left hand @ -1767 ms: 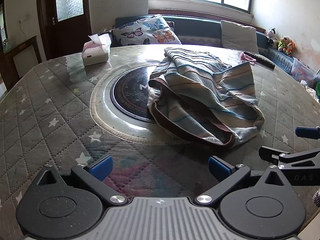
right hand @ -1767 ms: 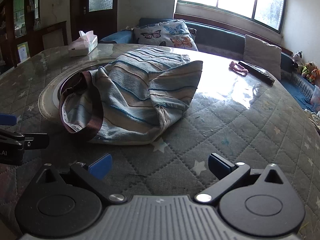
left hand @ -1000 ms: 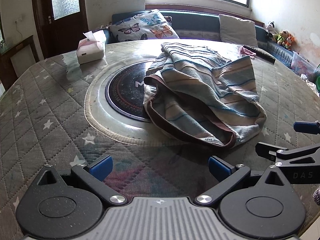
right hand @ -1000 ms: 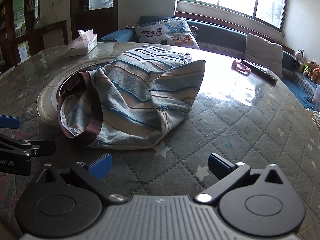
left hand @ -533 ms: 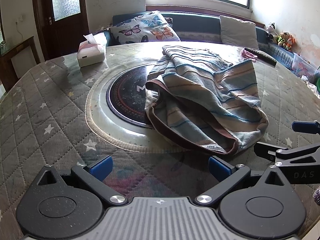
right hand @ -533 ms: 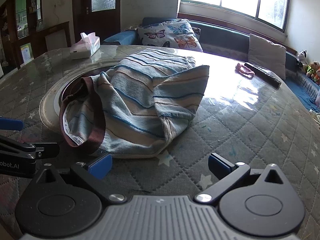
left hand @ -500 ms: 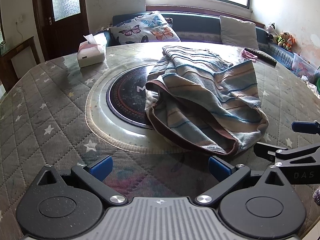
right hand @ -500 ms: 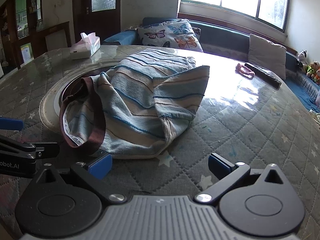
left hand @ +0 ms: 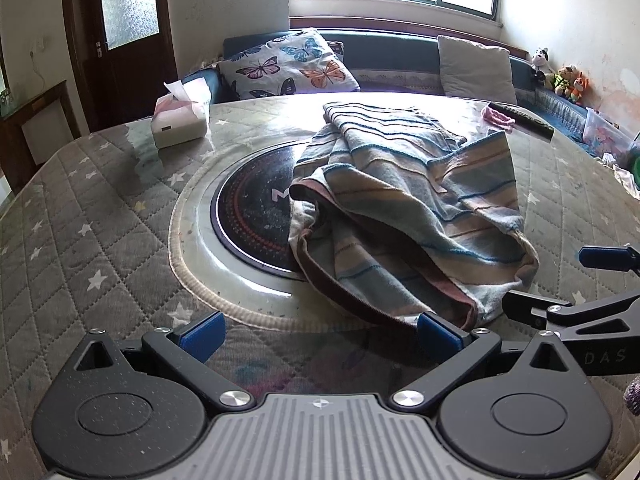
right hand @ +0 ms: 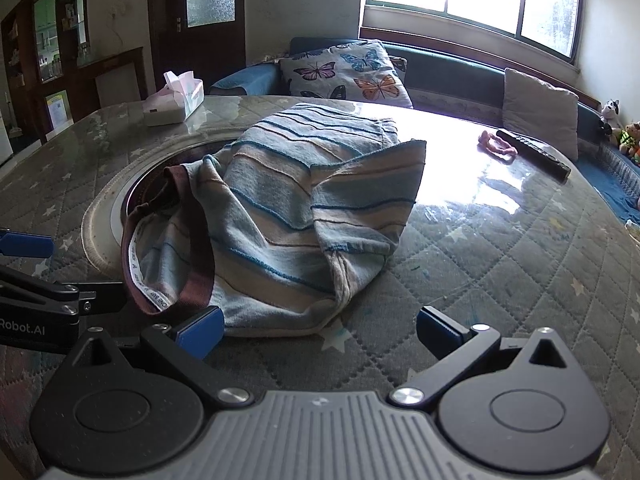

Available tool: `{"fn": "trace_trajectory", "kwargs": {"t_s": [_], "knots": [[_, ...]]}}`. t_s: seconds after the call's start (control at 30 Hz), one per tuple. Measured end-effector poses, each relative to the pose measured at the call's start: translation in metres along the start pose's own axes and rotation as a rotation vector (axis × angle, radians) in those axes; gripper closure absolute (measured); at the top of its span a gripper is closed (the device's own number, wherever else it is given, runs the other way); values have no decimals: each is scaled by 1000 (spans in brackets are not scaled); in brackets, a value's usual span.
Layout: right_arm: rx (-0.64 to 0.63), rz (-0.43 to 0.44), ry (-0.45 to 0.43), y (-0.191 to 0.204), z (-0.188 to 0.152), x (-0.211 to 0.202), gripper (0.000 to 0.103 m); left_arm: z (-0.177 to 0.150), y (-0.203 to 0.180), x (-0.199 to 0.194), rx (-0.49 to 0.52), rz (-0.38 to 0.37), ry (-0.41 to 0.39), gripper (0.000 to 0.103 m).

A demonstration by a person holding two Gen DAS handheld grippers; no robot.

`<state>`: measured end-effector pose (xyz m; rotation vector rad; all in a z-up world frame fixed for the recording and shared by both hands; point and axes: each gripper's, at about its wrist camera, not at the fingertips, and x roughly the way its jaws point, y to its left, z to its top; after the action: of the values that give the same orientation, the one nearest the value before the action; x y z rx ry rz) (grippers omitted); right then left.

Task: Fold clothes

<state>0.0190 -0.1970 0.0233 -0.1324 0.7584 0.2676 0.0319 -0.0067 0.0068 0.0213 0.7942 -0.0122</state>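
Observation:
A crumpled striped garment (left hand: 404, 208) in blue and beige with a maroon waistband lies on the round table, partly over the dark centre disc (left hand: 252, 216). It also shows in the right wrist view (right hand: 288, 224). My left gripper (left hand: 320, 332) is open and empty, just short of the waistband edge. My right gripper (right hand: 316, 330) is open and empty, its left fingertip (right hand: 200, 328) close to the garment's near edge. Each gripper shows at the edge of the other's view.
The table carries a quilted star-pattern cover (left hand: 80, 240) under glass. A tissue box (left hand: 180, 120) stands at the back left. A pink hair tie (right hand: 498, 146) and a dark remote (right hand: 536, 156) lie at the back right. A sofa with cushions (left hand: 288, 64) is behind.
Both grippers have moved forward toward the garment's near edge. The garment has not moved. Both stay open.

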Motion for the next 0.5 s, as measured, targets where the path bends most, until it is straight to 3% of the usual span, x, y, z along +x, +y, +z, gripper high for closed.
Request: {"fn": "trace_trajectory", "kwargs": {"t_s": [0.5], "knots": [[9, 16, -20, -10, 17, 8, 0, 21, 9, 6, -9, 22, -36, 0]]}}
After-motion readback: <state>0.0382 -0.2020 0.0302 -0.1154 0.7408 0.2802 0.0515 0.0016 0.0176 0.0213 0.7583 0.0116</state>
